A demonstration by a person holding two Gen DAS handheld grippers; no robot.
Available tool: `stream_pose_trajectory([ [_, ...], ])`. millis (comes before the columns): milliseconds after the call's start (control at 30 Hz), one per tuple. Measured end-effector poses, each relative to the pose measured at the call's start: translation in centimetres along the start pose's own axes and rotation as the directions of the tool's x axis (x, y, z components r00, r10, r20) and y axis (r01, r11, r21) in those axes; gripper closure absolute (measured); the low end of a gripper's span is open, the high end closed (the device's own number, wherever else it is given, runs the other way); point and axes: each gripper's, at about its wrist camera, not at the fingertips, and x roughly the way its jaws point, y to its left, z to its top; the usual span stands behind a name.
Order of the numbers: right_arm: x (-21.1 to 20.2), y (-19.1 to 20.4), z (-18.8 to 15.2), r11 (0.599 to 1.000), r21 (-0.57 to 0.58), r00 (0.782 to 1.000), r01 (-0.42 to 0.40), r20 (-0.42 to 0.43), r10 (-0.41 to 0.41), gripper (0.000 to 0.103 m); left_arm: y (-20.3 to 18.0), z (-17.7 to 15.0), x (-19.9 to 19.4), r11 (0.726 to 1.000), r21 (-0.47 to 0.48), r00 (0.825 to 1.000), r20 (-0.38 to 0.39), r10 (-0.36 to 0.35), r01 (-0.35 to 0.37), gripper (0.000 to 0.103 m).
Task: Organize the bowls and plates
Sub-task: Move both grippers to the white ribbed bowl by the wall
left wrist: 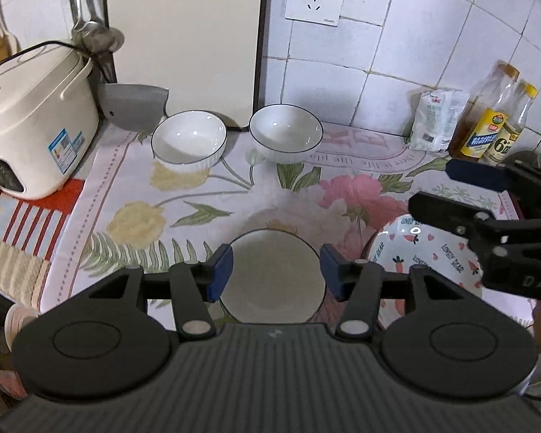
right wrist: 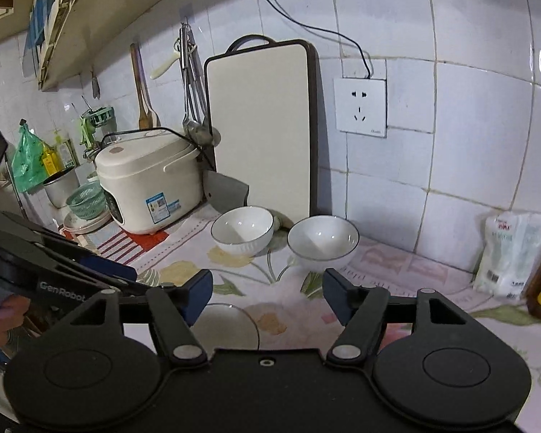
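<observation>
Left gripper [left wrist: 276, 270] fingers spread above white plate [left wrist: 272, 278], right gripper [right wrist: 267, 297] fingers spread, holding nothing, two white bowls [left wrist: 189, 137] behind

"LOVELY BEAR" on patterned bowl [left wrist: 432, 252]; "6" on bottle label [left wrist: 501, 146]; "GenRobot" on left tongs [right wrist: 63, 296].

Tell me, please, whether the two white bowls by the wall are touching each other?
Apart. The left wrist view shows the ribbed bowl and the smooth bowl with a strip of floral cloth between them.
</observation>
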Motion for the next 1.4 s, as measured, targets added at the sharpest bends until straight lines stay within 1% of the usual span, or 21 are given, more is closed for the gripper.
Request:
stream_pose_trajectory([
  [267,1.6,-2.1,1.4,1.0,-0.016,1.0,-0.004,0.004,0.004,0.028,0.2,2.0,2.4,0.999,0.036,1.0,-0.01,0.006,-0.006,0.045],
  [400,2.9,-2.4,2.2,0.996,-0.087,1.0,-0.013,0.019,0.015,0.027,0.9,2.6,4.1,0.999,0.035,1.0,-0.007,0.002,-0.002,0.041],
  [433,3.2,-2.5,2.3,0.995,-0.102,0.999,-0.02,0.026,0.023,0.027,1.2,2.7,4.6,1.0,0.031,1.0,-0.003,-0.004,0.004,0.04],
  [500,4.1,-2.9,2.5,0.992,-0.122,0.998,-0.033,0.043,0.038,0.021,1.6,3.0,5.7,1.0,0.02,1.0,0.0,-0.013,0.013,0.039],
  [533,4.7,-3.2,2.4,0.991,-0.127,0.998,-0.039,0.05,0.046,0.015,1.7,3.0,6.4,1.0,0.019,1.0,0.002,-0.001,0.001,0.039],
  [600,5.9,-3.8,2.1,0.991,-0.123,0.996,-0.046,0.064,0.054,0.014,1.4,3.0,7.7,0.997,0.046,0.997,0.027,0.067,-0.068,0.036],
  [633,6.6,-4.1,1.9,0.992,-0.115,0.997,-0.044,0.061,0.051,0.014,1.4,2.9,8.5,0.995,0.053,0.996,0.031,0.08,-0.082,0.035],
  [733,9.0,-5.0,0.8,0.994,-0.099,0.999,-0.036,0.032,0.039,0.014,2.3,3.5,10.5,0.998,0.02,0.998,0.028,0.057,-0.057,0.033],
  [800,10.5,-5.6,0.2,0.992,-0.125,0.999,-0.03,0.027,0.033,0.013,2.8,4.0,11.3,0.998,0.003,0.997,0.05,0.057,-0.057,0.032],
  [867,12.2,-6.2,-0.1,0.985,-0.169,1.0,-0.018,0.022,0.022,0.009,3.2,4.7,12.1,0.999,-0.005,0.996,0.071,0.05,-0.05,0.031],
  [900,13.0,-6.5,-0.2,0.981,-0.191,1.0,-0.012,0.015,0.015,0.009,3.2,5.0,12.5,0.999,-0.008,0.996,0.083,0.046,-0.045,0.03],
  [933,13.9,-6.6,-0.2,0.976,-0.217,1.0,0.007,0.005,-0.006,0.009,3.3,5.4,12.9,0.999,-0.01,0.995,0.095,0.043,-0.042,0.024],
  [967,15.0,-6.7,-0.3,0.967,-0.252,0.999,0.041,-0.007,-0.044,0.009,3.3,5.7,13.2,0.999,-0.019,0.993,0.107,0.046,-0.045,0.021],
  [1000,15.7,-6.8,-0.4,0.961,-0.273,0.998,0.053,-0.015,-0.06,0.009,3.3,6.0,13.6,0.999,-0.031,0.992,0.118,0.047,-0.044,0.018],
  [1033,16.3,-7.1,-0.4,0.959,-0.28,0.999,0.044,-0.017,-0.05,0.009,3.3,6.3,14.0,0.999,-0.042,0.991,0.127,0.039,-0.034,0.018],
  [1100,17.7,-7.8,-0.4,0.963,-0.268,0.999,-0.006,-0.047,-0.007,0.009,3.1,7.0,14.9,0.998,-0.059,0.991,0.132,0.019,-0.011,0.017],
  [1167,19.1,-7.9,-0.5,0.956,-0.294,0.997,-0.021,-0.074,-0.001,0.008,2.8,7.6,15.7,0.997,-0.071,0.99,0.141,-0.015,0.025,0.016],
  [1233,20.3,-7.7,-0.9,0.937,-0.35,0.997,-0.011,-0.081,-0.019,0.007,2.6,8.3,16.8,0.996,-0.077,0.993,0.116,-0.035,0.044,0.015],
  [1300,21.5,-7.4,-1.3,0.918,-0.397,0.994,0.005,-0.095,-0.047,0.007,2.1,9.0,18.2,0.997,-0.065,0.997,0.066,-0.025,0.03,0.015],
  [1333,22.1,-7.4,-1.4,0.913,-0.408,0.993,0.004,-0.105,-0.051,0.007,1.9,9.2,18.9,0.998,-0.066,0.999,0.047,-0.016,0.019,0.015],
  [1400,23.5,-7.6,-1.3,0.913,-0.408,0.987,-0.018,-0.153,-0.049,0.007,1.9,9.6,20.2,0.995,-0.09,0.999,0.017,-0.029,0.03,0.017],
])
